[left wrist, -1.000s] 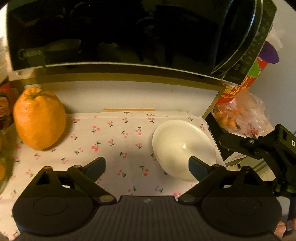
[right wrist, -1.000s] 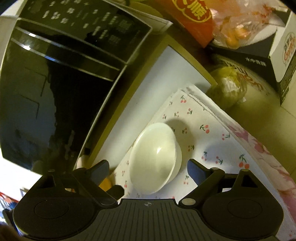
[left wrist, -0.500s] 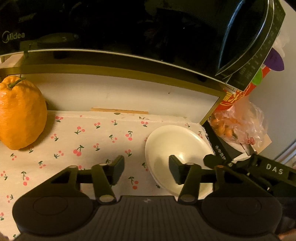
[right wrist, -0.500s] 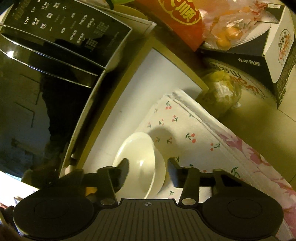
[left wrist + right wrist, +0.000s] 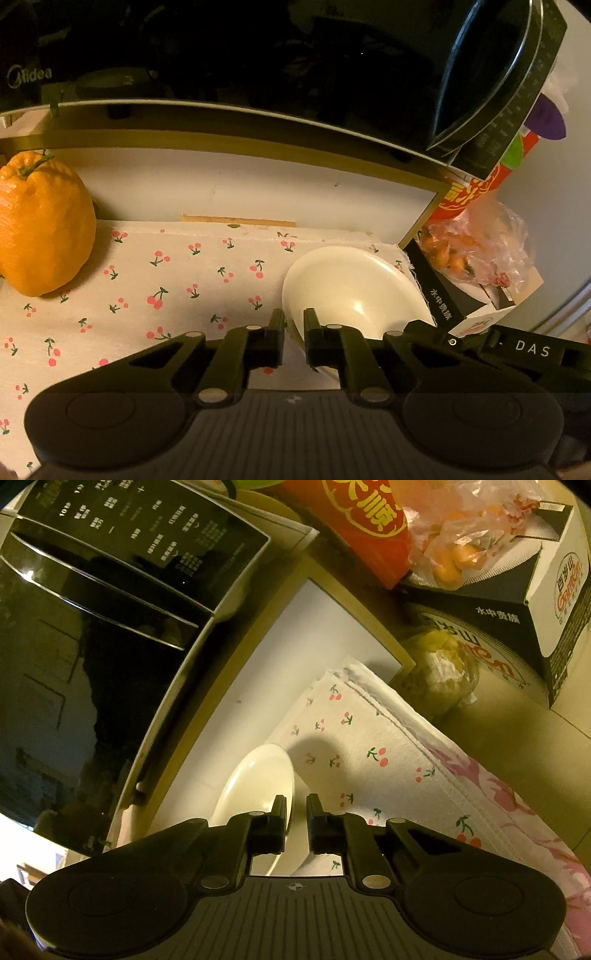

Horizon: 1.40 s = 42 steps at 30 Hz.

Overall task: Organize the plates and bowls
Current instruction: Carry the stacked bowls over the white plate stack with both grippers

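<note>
A white bowl stands on a cherry-print cloth under a black microwave. My left gripper is shut on the bowl's near-left rim. My right gripper is shut on the bowl's opposite rim; its black body shows at the lower right of the left wrist view. The bowl's base is hidden behind the fingers.
A black microwave hangs close above the cloth. A large orange citrus fruit sits at the left. A red package, a bag of small oranges and a black-and-white box crowd the right side.
Both grippers went from wide open to shut on the bowl's rim, one on each side. Both cameras moved in closer to the bowl.
</note>
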{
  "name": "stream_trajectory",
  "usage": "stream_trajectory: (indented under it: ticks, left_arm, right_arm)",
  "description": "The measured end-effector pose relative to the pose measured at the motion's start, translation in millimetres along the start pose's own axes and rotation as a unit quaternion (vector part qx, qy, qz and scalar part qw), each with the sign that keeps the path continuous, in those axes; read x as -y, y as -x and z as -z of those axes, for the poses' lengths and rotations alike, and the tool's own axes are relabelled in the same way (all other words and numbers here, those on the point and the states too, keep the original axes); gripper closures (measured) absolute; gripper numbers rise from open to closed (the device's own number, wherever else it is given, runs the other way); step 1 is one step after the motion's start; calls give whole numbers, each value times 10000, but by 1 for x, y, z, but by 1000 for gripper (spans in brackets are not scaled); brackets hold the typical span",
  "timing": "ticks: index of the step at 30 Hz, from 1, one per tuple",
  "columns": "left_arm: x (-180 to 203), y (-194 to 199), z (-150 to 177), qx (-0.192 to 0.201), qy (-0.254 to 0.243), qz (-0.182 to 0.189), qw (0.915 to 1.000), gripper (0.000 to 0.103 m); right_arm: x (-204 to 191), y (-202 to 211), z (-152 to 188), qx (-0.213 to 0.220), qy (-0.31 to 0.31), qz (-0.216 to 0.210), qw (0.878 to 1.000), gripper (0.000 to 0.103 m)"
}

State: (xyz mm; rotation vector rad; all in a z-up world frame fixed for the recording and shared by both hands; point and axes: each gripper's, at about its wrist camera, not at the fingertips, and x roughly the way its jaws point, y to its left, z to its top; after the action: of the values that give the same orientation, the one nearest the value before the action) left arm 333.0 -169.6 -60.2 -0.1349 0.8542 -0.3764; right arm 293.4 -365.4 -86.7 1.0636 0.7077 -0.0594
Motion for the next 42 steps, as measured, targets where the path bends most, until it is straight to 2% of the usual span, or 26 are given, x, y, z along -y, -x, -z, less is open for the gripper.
stream_trajectory:
  ticks: [13,21,26,37,42]
  left_arm:
    - [8,28,0,82,-83,-68,9999,93]
    - [8,50,3,129,31,-94,9999,92]
    - [4,72,7,178,21,-181,9997,92]
    - [-8,122,18,255,273,-58,9993,92]
    - [-9,145,28,263,202,-53,9994,92]
  right_arm:
    - [-21,26,0,41,234,-57,9997,91]
    - [-36,44,1,78,319,-233,9992,91]
    - [-49,53,10,39,364,-270,9990,91]
    - [-87,91,33,-123,718,-155,9972,91]
    - [-97,110,45,-226,752,-86,9969,91]
